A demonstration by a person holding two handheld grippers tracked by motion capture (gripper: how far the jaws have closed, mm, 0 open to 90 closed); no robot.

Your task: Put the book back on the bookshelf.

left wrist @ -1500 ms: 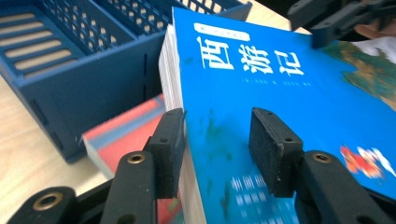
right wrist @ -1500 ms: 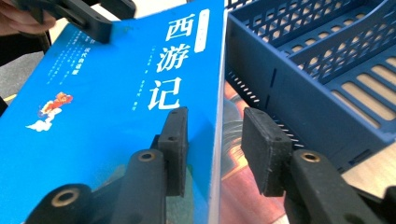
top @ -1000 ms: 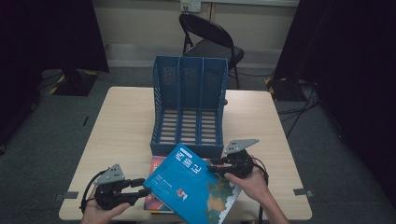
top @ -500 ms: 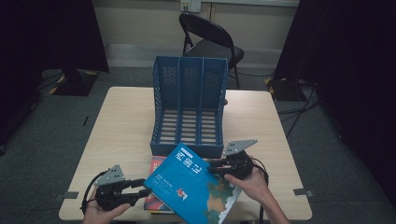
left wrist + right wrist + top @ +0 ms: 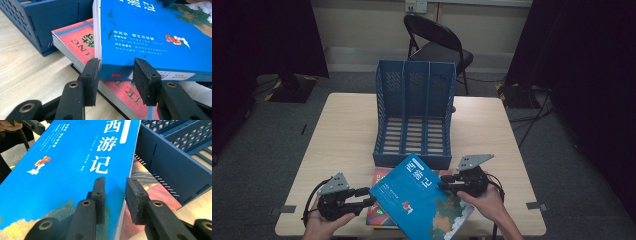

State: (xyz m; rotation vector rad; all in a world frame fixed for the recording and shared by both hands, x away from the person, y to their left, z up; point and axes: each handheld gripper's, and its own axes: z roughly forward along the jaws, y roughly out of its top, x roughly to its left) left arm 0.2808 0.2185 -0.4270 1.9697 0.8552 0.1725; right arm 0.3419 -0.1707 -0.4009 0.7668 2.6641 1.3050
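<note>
Blue book (image 5: 419, 197) is lifted and tilted just in front of the blue file rack (image 5: 414, 117), over a red book (image 5: 382, 200) that lies flat on the table (image 5: 347, 130) against the rack's front edge.

Left gripper (image 5: 362, 197) pinches the blue book's near corner at the spine end; in the left gripper view its pads (image 5: 91, 80) sit on either side of that corner, closed on it. Right gripper (image 5: 447, 181) holds the opposite long edge; in the right gripper view one pad (image 5: 98, 197) is on the cover and the other beyond the page edge, jaws just closing, and I judge it gripping though contact of the far pad is hard to confirm.

Risks: both holds are shallow, at corner and edge only, so the book could pivot or slip out if one hand moves faster. The loose pages could fan open. Swinging it upright could knock the rack's front lip or drag the red book.

Rack: three slots, all look empty from above.
</note>
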